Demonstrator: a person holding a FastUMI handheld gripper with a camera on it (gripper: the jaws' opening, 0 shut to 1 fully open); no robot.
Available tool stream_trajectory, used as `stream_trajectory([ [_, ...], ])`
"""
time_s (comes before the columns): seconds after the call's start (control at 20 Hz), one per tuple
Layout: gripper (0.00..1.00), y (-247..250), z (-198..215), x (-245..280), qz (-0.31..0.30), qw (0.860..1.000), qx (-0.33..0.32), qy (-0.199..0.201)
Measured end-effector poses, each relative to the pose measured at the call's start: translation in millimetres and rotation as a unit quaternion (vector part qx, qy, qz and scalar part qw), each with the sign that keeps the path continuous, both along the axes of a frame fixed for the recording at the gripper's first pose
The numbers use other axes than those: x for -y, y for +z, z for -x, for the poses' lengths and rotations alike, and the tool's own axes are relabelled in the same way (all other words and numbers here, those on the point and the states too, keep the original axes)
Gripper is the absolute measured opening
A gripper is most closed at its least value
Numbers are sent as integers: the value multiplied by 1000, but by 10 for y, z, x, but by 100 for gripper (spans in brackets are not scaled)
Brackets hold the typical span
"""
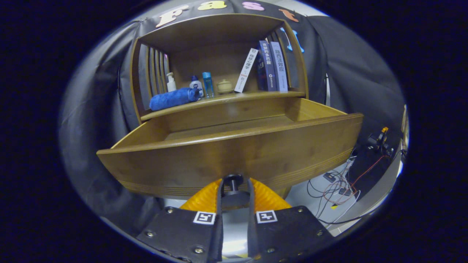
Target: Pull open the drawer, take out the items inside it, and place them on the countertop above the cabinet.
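Tongs (234, 190) closed on the drawer knob (233, 181), both orange fingers (204, 199) pressing its sides. Drawer (234, 160) is pulled well out of the cabinet; what shows of its floor looks bare, contents hidden behind the front panel. Pull step looks done. Next: release knob, lift over the front, check inside, then move items to the tabletop (226, 99) by the blue towel (172, 98).
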State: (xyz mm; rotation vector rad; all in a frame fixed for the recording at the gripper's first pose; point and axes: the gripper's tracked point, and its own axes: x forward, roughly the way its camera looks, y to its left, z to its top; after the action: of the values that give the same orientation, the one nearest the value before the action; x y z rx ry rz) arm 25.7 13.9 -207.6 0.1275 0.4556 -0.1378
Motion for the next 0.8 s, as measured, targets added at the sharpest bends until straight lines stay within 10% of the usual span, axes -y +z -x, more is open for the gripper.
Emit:
stream_trajectory([
  [0.8, 48, 850, -57, -95, 41, 995, 88, -8],
])
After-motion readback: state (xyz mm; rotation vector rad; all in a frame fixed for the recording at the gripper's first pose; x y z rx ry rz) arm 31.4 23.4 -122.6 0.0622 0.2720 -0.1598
